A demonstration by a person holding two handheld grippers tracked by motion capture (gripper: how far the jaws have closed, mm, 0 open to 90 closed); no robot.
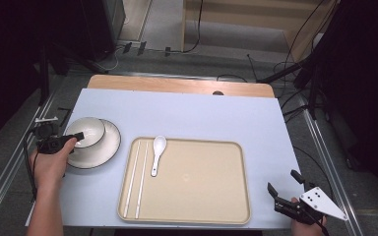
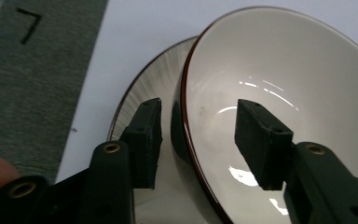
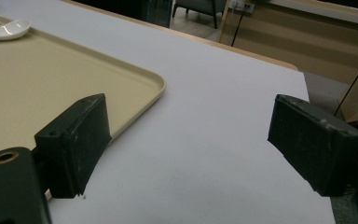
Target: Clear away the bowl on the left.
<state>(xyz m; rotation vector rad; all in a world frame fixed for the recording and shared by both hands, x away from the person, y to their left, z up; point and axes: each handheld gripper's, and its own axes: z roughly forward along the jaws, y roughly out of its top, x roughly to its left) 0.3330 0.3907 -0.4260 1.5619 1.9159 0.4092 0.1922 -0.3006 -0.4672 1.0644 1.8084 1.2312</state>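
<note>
Straddling the rim of the white bowl with my left gripper, I have one jaw outside the wall and the other inside the hollow, at the left of the high view. In the left gripper view the bowl takes up the right and centre of the frame, its dark-edged rim running down between my two black jaws; a gap shows on each side of the wall, so I read the pads as not yet pressing, with the jaws partly apart around the rim. The bowl sits on a white plate with a dark rim, which peeks out at centre left in the left gripper view, on the pale blue table. My left hand wraps the gripper body at the lower left of the high view. My right gripper rests low at the bottom right corner of that view, just beyond the right edge of the beige tray, and its jaws stand wide apart with nothing between them; the right gripper view shows bare table in the gap and the tray corner at left. On the tray lie a white ceramic spoon near its upper left and a pair of white chopsticks along its left side, well apart from both grippers.
</note>
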